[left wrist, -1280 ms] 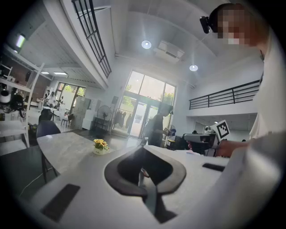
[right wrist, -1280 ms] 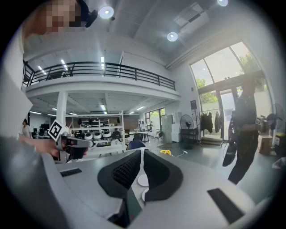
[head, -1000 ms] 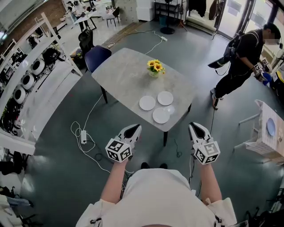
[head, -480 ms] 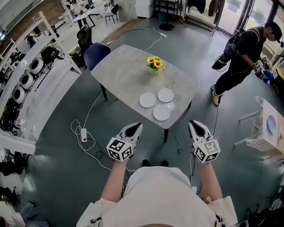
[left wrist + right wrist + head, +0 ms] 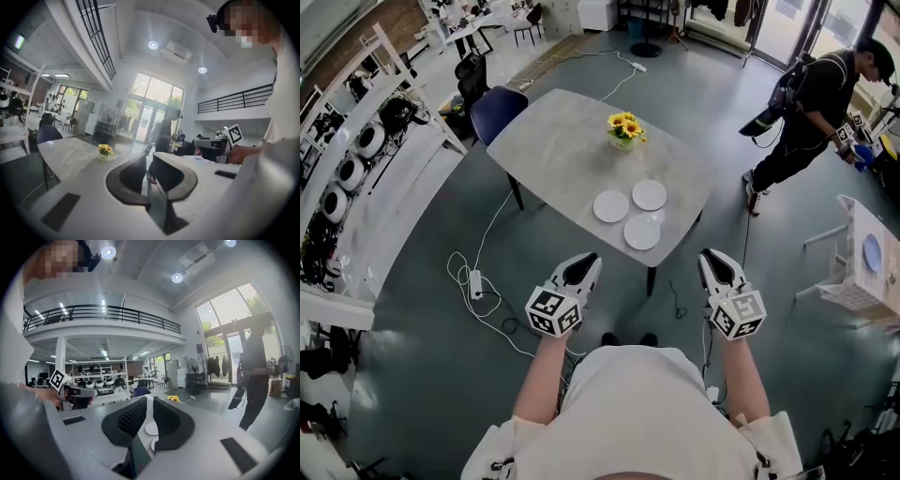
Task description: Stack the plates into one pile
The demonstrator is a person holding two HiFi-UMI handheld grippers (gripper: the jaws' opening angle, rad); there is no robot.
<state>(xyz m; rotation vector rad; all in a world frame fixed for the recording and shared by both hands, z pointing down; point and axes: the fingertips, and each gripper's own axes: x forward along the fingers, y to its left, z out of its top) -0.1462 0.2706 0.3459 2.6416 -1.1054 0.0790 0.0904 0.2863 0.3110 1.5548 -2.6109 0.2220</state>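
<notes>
The left gripper [image 5: 579,270] and right gripper [image 5: 713,262] are empty, jaws just parting slightly, likely readying a grasp. Well ahead of both jaws, three plates [image 5: 641,232] lie unstacked on the counter [image 5: 562,141].

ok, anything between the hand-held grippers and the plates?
Nothing visible: just floor and the grey table edge between the round white plates and the left hand-held gripper and right hand-held gripper, both empty, jaws just opening.
</notes>
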